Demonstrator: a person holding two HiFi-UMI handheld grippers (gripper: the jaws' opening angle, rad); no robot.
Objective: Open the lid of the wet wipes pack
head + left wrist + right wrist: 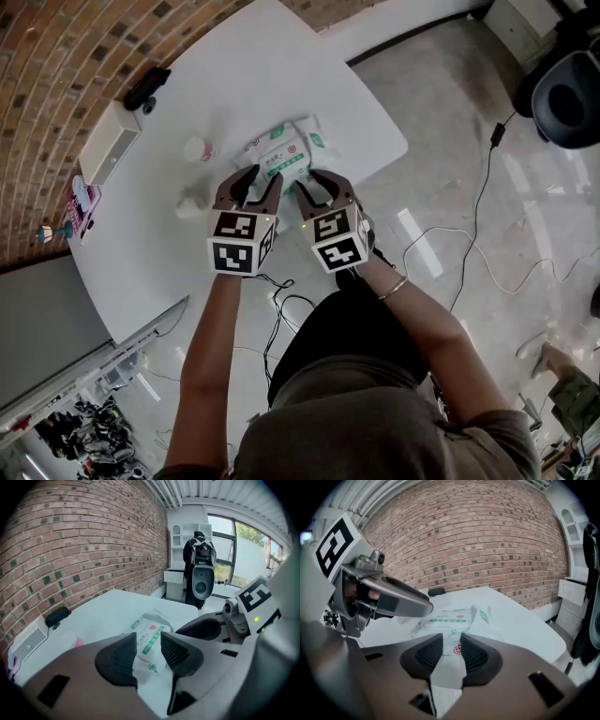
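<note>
White tabletop (234,75) runs along a brick wall (56,56). I hold the left gripper (253,180) and the right gripper (314,185) side by side, both tilted downward. The wet wipes pack (284,153) lies on the table just ahead of both, showing through the gap of each. My left gripper's jaws stand apart and clamp nothing. The right gripper's jaws are also parted, and its pads do not press on the pack. A small white container (199,148) sits ahead and to the left of my left gripper.
</note>
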